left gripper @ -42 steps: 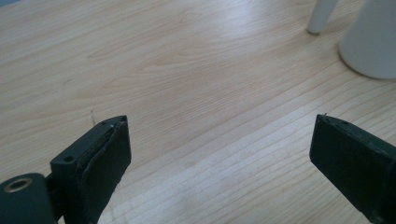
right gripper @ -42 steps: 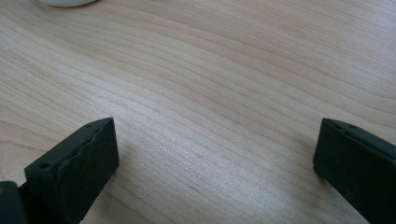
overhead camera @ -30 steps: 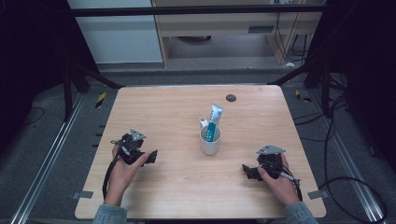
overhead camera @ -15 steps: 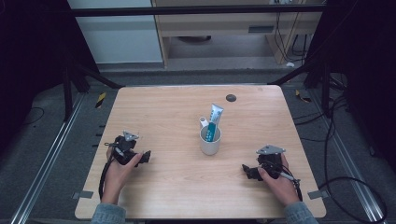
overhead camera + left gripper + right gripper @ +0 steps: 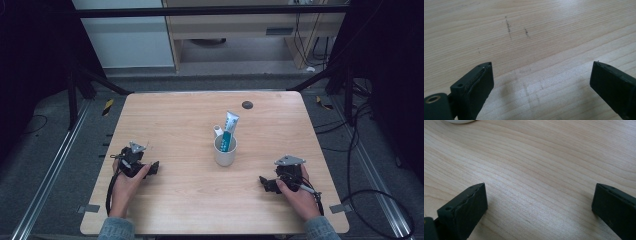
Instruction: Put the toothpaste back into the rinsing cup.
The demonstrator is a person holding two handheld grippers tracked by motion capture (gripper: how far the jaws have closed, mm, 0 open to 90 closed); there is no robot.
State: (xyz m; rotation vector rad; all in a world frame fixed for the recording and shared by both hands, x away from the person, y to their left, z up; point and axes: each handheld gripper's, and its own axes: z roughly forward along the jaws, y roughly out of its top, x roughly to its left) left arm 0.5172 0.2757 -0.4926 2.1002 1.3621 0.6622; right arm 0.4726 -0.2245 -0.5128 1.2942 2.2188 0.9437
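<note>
Your left hand-held gripper (image 5: 152, 168) rests low on the near left of the tabletop (image 5: 175, 120), jaws spread wide with nothing between them but pale, fine-grained wood. Your right hand-held gripper (image 5: 264, 182) sits at the near right, equally wide and empty, its flat black pads angled toward the middle. Between them and farther off stands a smooth white cup (image 5: 225, 151), holding a teal-and-white toothpaste tube (image 5: 229, 130) upright and leaning on the rim, likely so it's easy to pinch.

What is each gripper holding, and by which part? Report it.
Nothing is held. The left gripper and the right gripper both stand open over the bare light wooden table, apart from the white cup.
</note>
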